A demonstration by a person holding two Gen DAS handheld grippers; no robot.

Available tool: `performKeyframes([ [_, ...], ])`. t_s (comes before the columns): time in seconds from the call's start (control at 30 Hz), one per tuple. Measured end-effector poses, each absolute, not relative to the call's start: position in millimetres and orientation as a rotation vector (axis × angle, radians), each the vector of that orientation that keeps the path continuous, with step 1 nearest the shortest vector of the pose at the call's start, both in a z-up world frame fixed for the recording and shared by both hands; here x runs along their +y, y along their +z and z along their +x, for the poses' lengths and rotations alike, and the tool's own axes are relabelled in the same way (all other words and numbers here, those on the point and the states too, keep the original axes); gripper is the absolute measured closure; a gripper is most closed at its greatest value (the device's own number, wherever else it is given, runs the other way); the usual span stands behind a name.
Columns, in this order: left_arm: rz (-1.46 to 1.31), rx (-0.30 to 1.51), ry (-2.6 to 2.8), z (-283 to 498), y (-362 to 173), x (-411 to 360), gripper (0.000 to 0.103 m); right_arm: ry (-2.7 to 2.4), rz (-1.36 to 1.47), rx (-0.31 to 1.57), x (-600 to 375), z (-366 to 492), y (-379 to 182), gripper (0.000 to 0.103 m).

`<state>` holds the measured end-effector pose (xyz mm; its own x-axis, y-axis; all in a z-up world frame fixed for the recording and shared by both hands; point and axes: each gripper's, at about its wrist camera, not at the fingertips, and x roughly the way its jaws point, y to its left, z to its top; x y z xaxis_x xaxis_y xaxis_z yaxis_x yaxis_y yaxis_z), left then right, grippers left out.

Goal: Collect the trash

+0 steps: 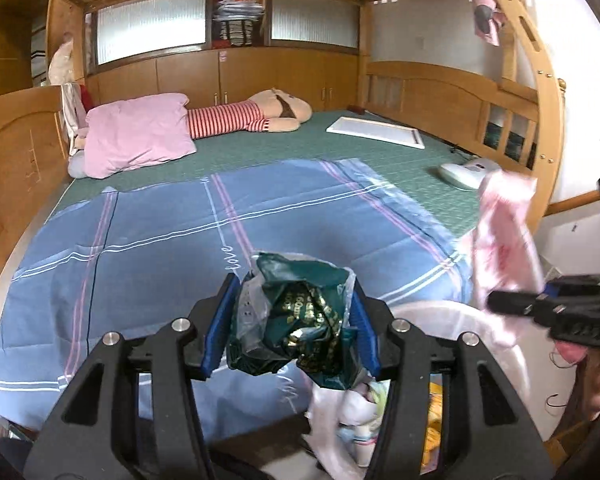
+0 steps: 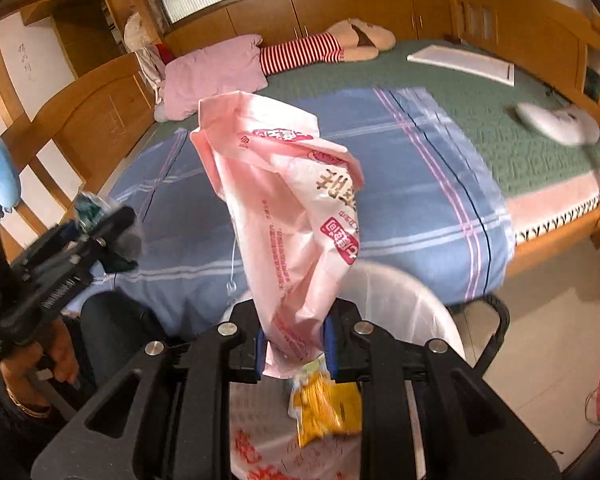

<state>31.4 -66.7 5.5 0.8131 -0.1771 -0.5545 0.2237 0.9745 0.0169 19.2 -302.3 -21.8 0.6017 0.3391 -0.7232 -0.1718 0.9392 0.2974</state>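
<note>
The left gripper point(image 1: 290, 332) clamps a crumpled green wrapper point(image 1: 300, 328) at the near edge of the bed point(image 1: 380, 136). The right gripper point(image 2: 296, 344) pinches a pink bag point(image 2: 284, 200) that stands up above the white bin point(image 2: 412, 300), near right of the bed.

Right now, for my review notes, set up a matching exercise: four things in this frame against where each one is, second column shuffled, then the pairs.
Things
1. green wrapper
2. pink bag
3. yellow packet
4. white board

Places
A. lying inside the lined bin
B. flat on the green mat
C. clamped in the right gripper
D. clamped in the left gripper

Pairs: 1-D, 2-C, 3-A, 4-B
</note>
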Motion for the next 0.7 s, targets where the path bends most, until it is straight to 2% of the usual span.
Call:
performKeyframes([
  [0.17,0.083,0.582,-0.245,18,7,-82,0.049,0.274,0.219,0.964,-310,9,-45,0.078],
  [0.27,0.081,0.620,-0.275,18,-1,-94,0.049,0.259,0.252,0.979,-318,5,-49,0.046],
  [0.3,0.079,0.637,-0.290,17,-4,-98,0.049,0.237,0.278,0.949,-325,1,-44,0.031],
  [0.33,0.077,0.652,-0.307,17,-7,-101,0.048,0.228,0.293,0.929,-330,-1,-39,0.026],
  [0.4,0.072,0.703,-0.362,17,-16,-109,0.046,0.209,0.347,0.866,-346,-6,-25,0.026],
  [0.47,0.059,0.748,-0.426,16,-24,-116,0.036,0.195,0.385,0.817,-358,-11,-17,0.026],
  [0.53,0.055,0.776,-0.483,13,-29,-123,0.016,0.179,0.417,0.752,-369,-18,-4,0.022],
  [0.7,0.086,0.765,-0.449,1,-29,-128,0.008,0.153,0.417,0.665,-372,-29,17,0.014],
])
